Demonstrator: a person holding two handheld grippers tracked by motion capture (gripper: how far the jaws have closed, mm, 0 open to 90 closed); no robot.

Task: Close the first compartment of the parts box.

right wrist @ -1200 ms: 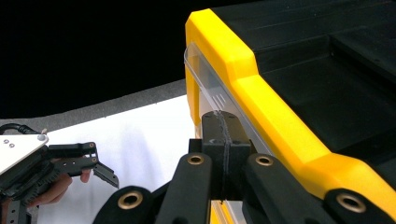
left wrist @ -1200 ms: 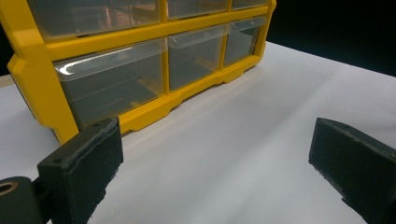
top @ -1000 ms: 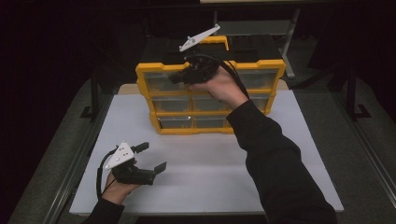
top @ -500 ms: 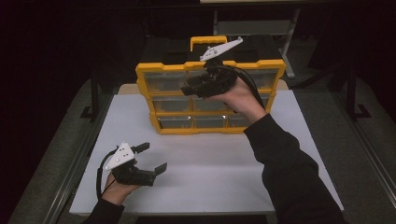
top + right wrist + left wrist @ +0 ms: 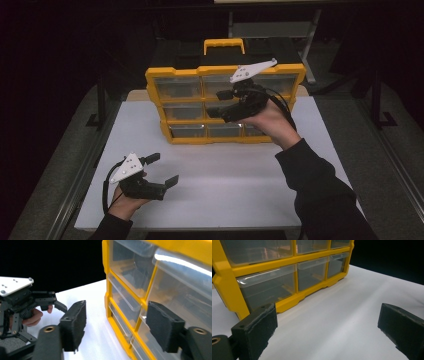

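Note:
A yellow organiser (image 5: pixel 200 70) with clear drawers stands upright at the back of the white table (image 5: pixel 235 190). My right gripper (image 5: pixel 216 104) hovers in front of its middle row, jaws pointing left. Its jaws have just been opening, and they stand apart with nothing held. In the right gripper view (image 5: pixel 117 322) the right pad (image 5: pixel 162 327) sits close to a drawer front on the organiser (image 5: pixel 106 277); I cannot tell if it touches. My left gripper (image 5: pixel 164 169) rests low at the front left, open and empty, aimed at the organiser's (image 5: pixel 227 277) lower drawers across bare table (image 5: pixel 327 325).
A yellow handle (image 5: pixel 224 45) shows behind the organiser's top edge. Metal rails run along both sides of the table, with dark floor beyond. Bare white surface lies between the two grippers. The left gripper (image 5: pixel 37 302) appears far off in the right gripper view.
My right gripper has moved rightward and down across the organiser's front, and its jaws have gone from shut to apart. The left gripper has stayed put.

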